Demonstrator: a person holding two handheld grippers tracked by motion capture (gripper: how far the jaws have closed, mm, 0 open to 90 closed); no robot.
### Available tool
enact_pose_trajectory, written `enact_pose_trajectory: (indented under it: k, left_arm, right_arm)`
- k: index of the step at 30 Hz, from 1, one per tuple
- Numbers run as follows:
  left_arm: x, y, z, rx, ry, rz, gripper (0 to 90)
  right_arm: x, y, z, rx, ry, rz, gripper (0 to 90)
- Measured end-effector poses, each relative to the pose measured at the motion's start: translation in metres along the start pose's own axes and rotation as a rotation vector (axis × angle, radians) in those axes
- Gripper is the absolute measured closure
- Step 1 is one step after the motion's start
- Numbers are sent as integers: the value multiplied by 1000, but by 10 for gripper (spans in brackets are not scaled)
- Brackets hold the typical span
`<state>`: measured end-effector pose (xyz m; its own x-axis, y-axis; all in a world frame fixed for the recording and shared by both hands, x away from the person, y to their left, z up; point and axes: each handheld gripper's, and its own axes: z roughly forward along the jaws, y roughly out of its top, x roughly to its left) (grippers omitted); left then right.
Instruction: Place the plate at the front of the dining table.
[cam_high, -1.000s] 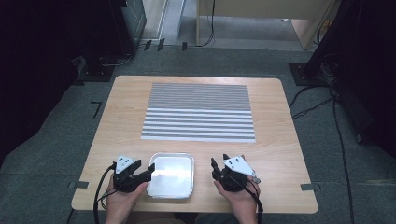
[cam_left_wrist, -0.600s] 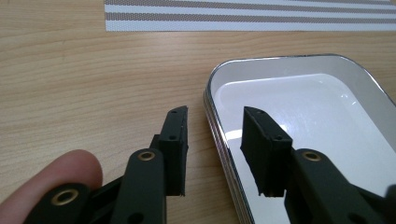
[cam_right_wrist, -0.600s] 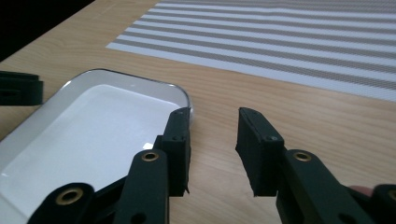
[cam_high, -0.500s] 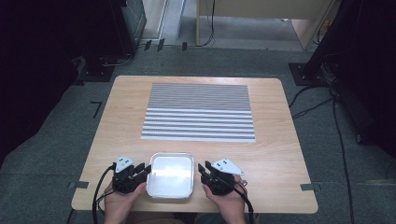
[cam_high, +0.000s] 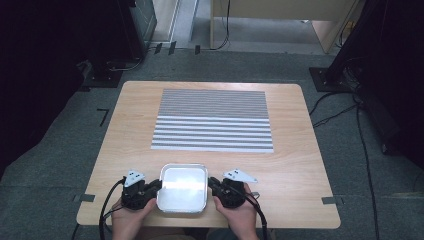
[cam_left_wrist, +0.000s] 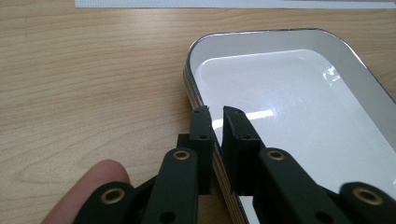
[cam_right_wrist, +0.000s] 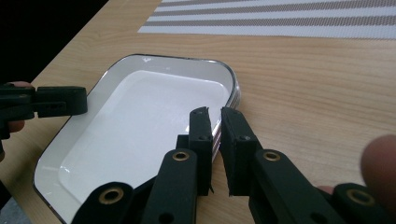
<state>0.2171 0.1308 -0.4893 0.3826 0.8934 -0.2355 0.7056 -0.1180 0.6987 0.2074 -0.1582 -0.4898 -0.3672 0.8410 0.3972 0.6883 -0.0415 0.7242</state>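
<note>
A white rectangular tray (cam_high: 182, 187) with a thin metal rim lies near the table's front edge. My left gripper (cam_high: 156, 186) is at its left side. In the left gripper view the jaws (cam_left_wrist: 215, 112) stand one on each side of the tray's rim (cam_left_wrist: 261, 33), shut on it. My right gripper (cam_high: 212, 184) is at the tray's right side. In the right gripper view it (cam_right_wrist: 214, 112) pinches the near rim of the tray (cam_right_wrist: 154, 112) the same way. The left gripper (cam_right_wrist: 70, 100) shows across the tray. The tray holds nothing.
A grey-and-white striped mat (cam_high: 214, 120) lies across the middle and back of the wooden table (cam_high: 125, 135). Cables trail from both grippers over the front edge. Dark floor and equipment stands surround the table.
My right gripper has moved left up to the tray's right rim and shut on it. The left gripper has edged in onto the left rim. The tray has stayed in place.
</note>
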Motion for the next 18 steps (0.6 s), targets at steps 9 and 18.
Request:
enact_pose_trajectory:
  k: [9, 18]
  left_arm:
    - [2, -1, -1, -5, -16, -11, 850]
    - [4, -2, -1, -3, -29, -18, 848]
  right_arm:
    - [-5, -3, 10, 46, 43, 72, 860]
    - [-10, -5, 12, 59, 74, 156, 866]
